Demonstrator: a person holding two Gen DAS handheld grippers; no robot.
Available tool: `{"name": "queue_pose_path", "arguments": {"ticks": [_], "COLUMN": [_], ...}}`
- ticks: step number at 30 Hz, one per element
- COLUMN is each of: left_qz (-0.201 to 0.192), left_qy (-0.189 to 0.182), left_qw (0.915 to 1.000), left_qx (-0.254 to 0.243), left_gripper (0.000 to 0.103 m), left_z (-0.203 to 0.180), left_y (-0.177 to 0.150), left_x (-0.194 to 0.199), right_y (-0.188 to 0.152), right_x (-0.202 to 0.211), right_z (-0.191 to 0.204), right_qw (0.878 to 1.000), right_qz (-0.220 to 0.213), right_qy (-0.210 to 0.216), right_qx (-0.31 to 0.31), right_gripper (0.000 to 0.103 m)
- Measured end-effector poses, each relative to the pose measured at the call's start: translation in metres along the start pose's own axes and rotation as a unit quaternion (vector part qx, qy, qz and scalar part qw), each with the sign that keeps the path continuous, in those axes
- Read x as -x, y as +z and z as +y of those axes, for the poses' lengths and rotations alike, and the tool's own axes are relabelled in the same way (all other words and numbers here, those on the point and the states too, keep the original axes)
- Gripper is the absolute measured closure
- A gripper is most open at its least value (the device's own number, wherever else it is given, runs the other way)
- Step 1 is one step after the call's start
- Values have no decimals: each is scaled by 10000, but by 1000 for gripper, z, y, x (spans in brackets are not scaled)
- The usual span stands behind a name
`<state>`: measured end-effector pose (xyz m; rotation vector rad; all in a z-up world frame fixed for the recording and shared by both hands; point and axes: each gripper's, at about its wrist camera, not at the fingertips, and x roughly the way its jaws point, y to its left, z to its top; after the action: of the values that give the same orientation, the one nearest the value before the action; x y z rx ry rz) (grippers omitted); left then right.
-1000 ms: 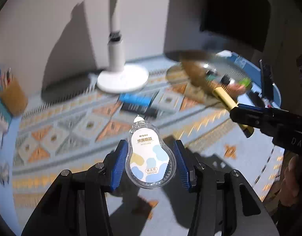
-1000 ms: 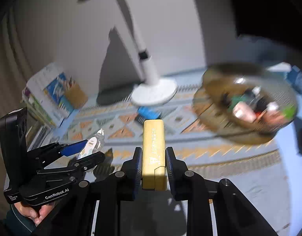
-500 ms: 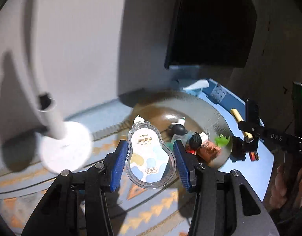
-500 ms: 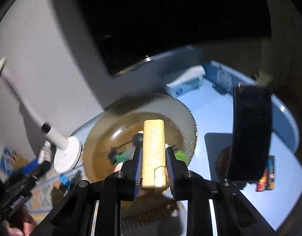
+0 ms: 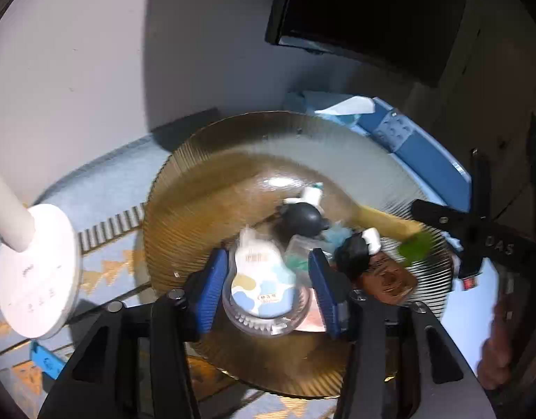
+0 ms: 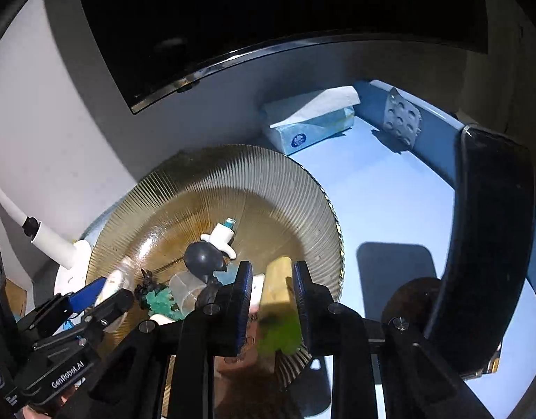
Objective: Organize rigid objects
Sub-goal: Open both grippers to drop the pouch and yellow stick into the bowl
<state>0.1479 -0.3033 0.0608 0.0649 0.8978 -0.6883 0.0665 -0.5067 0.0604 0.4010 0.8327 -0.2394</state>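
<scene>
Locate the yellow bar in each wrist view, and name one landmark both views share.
Left wrist view: the yellow bar lies right of centre, over the far right of the ribbed amber dish.
Right wrist view: the yellow bar is low at centre, between the right claw's pads.
Shared landmark: the tissue box.

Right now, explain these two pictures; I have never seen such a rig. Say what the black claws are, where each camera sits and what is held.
No robot here: a person holds a two-finger gripper in each hand, each with a wide-angle camera looking along its fingers. One picture is from the left gripper, the other from the right gripper. Both hang over a ribbed amber dish of small odds and ends on a pale blue table, near a tissue pack. Both pairs of jaws have just been opening: a correction tape sits loose between the left pair, a yellow block between the right.
</scene>
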Motion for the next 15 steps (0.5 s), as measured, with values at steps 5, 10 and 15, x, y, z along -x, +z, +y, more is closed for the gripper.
{"name": "queue_pose_path", "arguments": {"ticks": [5, 10, 15], "left_qz": [-502, -979, -1402], "left_qy": [-84, -49, 224], "left_qw": [9987, 9952, 9898], "left_qx": [24, 63, 103], "left_gripper": [36, 28, 28], "left_z": [10, 25, 40], "left_y": [2, -11, -34], "left_x": [54, 123, 190], "right_y": [1, -8, -25], "right_x": [35, 76, 107], "right_z": [-2, 1, 34], "right_qw": [9983, 9956, 9941], "right_qz": [-521, -826, -888], "right_qy": [205, 402, 611], "right_qx": [-130, -206, 83], "right_gripper": [44, 42, 41]}}
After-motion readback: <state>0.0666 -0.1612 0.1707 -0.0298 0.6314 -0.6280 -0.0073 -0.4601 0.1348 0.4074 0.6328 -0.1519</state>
